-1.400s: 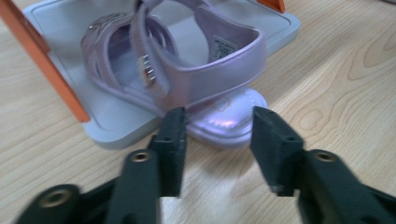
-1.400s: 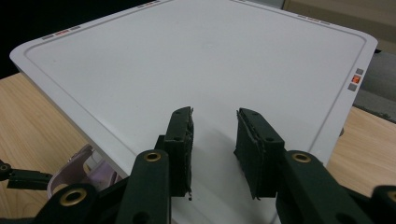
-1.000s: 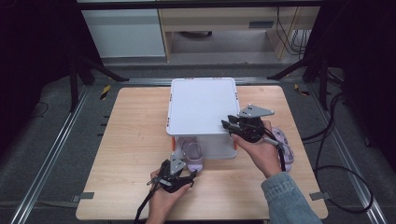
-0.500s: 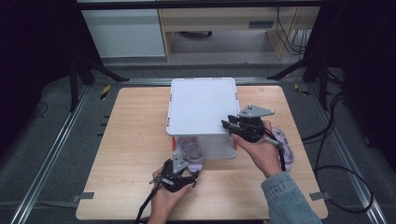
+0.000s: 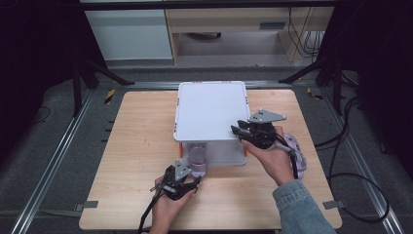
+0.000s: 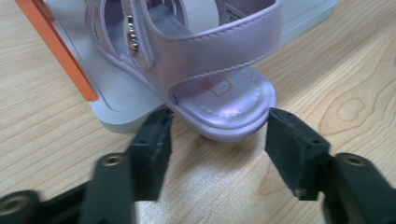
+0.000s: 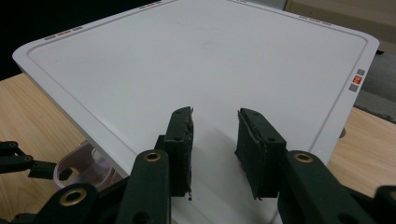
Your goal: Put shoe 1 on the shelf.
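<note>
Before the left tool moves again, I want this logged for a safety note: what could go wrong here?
The left tool has just been closing, its pads beside the toe of the lilac sandal but apart from it; a grip that far out may slip. The sandal lies half inside the white box, so pulling could catch the orange trim.

Black tongs (image 5: 179,181), brass-ringed screws, grey triangular plates, black trailing cables; blue denim sleeve (image 5: 302,209).

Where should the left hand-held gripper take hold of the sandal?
Probably at the rounded end of the sandal that sticks out of the rack, coming in level along the table. The left hand-held gripper, jaws just closing, already straddles it, not yet touching.
</note>
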{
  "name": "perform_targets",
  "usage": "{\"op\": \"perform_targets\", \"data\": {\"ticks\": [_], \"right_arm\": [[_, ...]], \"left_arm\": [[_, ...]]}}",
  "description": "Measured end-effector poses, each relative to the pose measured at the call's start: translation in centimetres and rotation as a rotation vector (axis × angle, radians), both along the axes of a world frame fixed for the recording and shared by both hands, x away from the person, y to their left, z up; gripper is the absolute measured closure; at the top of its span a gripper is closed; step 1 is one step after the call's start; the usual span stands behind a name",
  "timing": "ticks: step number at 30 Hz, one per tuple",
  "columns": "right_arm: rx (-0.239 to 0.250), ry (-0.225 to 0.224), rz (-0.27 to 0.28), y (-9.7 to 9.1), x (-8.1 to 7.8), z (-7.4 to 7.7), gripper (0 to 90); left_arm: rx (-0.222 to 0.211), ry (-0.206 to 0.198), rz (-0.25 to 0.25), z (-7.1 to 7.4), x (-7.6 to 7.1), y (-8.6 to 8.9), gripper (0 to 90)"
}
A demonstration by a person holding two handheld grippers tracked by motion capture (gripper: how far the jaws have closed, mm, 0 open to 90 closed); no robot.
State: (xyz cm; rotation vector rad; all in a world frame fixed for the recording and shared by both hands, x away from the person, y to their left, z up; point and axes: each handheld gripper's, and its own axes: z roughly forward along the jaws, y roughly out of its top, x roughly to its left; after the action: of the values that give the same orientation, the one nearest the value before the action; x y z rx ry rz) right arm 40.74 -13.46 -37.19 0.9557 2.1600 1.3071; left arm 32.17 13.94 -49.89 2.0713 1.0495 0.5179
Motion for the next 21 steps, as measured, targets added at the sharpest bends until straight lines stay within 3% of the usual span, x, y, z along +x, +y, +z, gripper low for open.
{"op": "perform_targets", "data": {"ticks": [2, 3, 11, 13, 21], "right_arm": [[0.0, 0.0, 0.0, 0.0, 0.0, 0.0, 65.3], [0.001, 0.001, 0.0, 0.0, 0.0, 0.0, 65.3], [0.003, 0.004, 0.0, 0.0, 0.0, 0.0, 65.3], [0.006, 0.005, 0.002, -0.1, 0.1, 0.0, 65.3], [0.007, 0.005, 0.003, -0.1, 0.1, -0.1, 65.3]], "left_arm": [[-0.002, -0.001, 0.0, 0.0, 0.0, 0.0, 44.8], [0.006, -0.008, -0.007, 0.0, 0.0, -0.1, 51.6], [0.025, -0.013, 0.01, 0.1, 0.6, 0.3, 55.2], [0.005, -0.006, 0.025, 0.1, 1.1, 0.6, 58.5], [0.011, -0.014, 0.041, 0.2, 2.0, 0.5, 62.3]]}}
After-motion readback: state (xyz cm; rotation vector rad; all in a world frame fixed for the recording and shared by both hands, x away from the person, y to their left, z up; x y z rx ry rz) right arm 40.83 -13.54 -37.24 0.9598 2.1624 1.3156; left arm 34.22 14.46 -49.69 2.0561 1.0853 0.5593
